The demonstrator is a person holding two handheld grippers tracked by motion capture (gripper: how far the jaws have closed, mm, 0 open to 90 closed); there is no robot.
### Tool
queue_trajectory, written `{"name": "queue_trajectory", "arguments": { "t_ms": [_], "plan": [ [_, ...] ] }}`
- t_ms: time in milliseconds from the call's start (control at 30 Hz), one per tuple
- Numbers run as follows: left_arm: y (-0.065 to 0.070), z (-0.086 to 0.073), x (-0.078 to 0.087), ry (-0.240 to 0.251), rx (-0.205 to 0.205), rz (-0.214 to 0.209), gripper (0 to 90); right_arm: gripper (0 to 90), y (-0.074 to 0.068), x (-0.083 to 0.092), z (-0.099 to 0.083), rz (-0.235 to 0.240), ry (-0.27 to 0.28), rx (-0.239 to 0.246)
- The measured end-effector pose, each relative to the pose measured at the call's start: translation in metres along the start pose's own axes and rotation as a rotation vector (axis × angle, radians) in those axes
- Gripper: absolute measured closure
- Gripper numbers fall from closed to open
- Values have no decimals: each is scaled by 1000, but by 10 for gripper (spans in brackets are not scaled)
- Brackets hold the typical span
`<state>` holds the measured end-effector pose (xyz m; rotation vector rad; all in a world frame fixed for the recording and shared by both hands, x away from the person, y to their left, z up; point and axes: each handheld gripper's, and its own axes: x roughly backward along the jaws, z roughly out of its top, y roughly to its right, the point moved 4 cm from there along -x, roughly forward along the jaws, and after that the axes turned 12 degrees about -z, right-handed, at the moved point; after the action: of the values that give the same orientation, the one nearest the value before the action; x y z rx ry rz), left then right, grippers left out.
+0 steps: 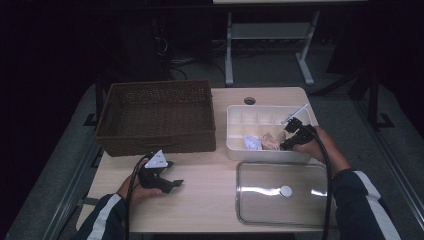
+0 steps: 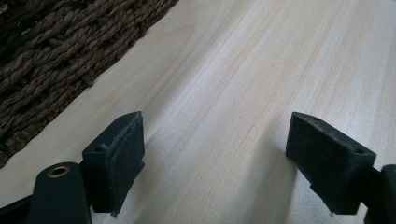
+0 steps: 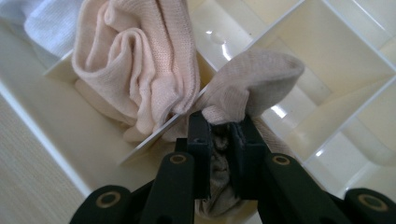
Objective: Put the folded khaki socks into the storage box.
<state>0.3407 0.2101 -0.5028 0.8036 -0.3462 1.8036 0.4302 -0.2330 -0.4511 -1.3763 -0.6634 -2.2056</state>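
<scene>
My right gripper is shut on a beige sock, pinching its folded end over a compartment of the white divided box. A pale pink sock lies bunched in the compartment beside it, and a white cloth lies past that. In the high view the right gripper reaches into the near row of the box, by the pink sock and the white cloth. My left gripper rests on the table, open and holding nothing.
A brown wicker basket stands at the left rear, its wall close to the left gripper. A clear lid lies flat in front of the box. Bare wood tabletop stretches between the two hands.
</scene>
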Motion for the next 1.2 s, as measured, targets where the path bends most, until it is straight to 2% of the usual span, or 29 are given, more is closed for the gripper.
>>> {"name": "queue_trajectory", "arguments": {
  "t_ms": [133, 300, 433, 533, 667, 800, 867, 1000, 1100, 1200],
  "plan": [
    [0, 0, 0, 2, 1, 1, 188, 791, 2, -2, 2, 21, -21, 3],
    [3, 2, -3, 7, -2, -4, 188, 792, 0, -6, 3, 11, -49, 16],
    [4, 3, -4, 0, -11, -11, 188, 780, 0, -6, 3, 10, -43, 24],
    [4, 3, -4, 1, -11, -11, 188, 749, 0, -3, 1, 21, -12, 28],
    [4, 3, -4, 1, -10, -11, 188, 688, 2, 6, -3, 30, 36, 6],
    [4, 3, -4, 1, -11, -11, 188, 597, 6, 22, -6, -14, 100, -11],
    [4, 3, -4, 1, -10, -11, 188, 586, 8, 30, -7, -21, 148, -27],
    [4, 3, -4, 0, -10, -10, 188, 546, 13, 43, -14, -55, 224, -24],
    [4, 3, -4, 1, -10, -11, 188, 530, 15, 46, -17, -80, 250, -21],
    [4, 3, -4, 1, -10, -11, 188, 491, 14, 50, -21, -71, 265, -32]
  ]
}}
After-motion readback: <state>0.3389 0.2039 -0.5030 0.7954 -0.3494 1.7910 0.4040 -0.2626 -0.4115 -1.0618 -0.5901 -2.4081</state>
